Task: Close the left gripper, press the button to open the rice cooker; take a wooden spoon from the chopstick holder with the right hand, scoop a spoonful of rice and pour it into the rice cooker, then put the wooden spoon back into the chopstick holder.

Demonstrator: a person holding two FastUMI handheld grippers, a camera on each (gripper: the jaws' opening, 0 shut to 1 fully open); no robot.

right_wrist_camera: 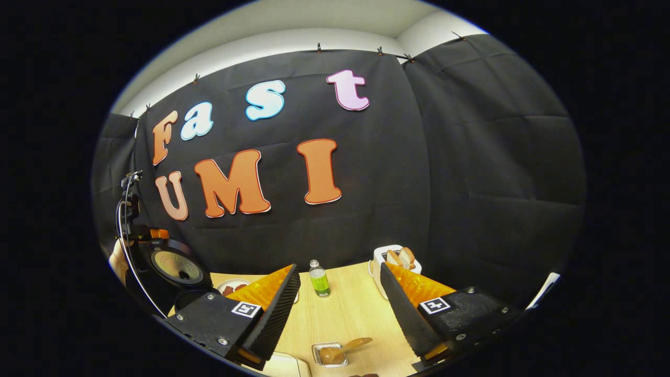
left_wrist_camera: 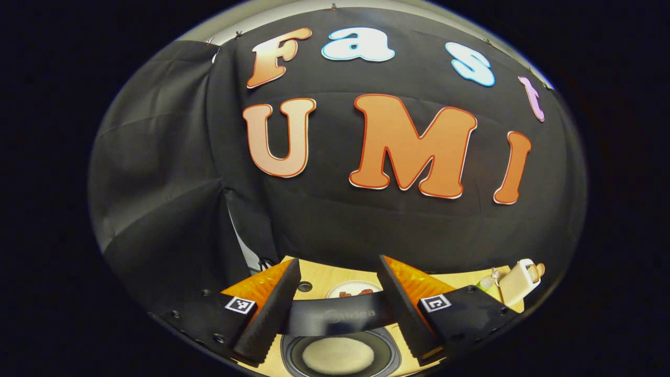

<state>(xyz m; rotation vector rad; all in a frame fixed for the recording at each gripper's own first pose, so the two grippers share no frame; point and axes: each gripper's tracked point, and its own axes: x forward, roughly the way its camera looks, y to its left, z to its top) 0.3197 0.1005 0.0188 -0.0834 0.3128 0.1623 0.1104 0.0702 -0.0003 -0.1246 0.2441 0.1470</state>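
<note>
Left gripper (left_wrist_camera: 335, 309) above the open rice cooker (left_wrist_camera: 340, 353)

Fingers spread at bottom centre; a plate (left_wrist_camera: 355, 288) between them on the wooden table (left_wrist_camera: 330, 277); a toaster (left_wrist_camera: 518, 283) at lower right.

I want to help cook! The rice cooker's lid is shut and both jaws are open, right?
No, the rice cooker's lid is up, not shut; the right gripper view shows it raised. Both jaws are open, yes.
</note>
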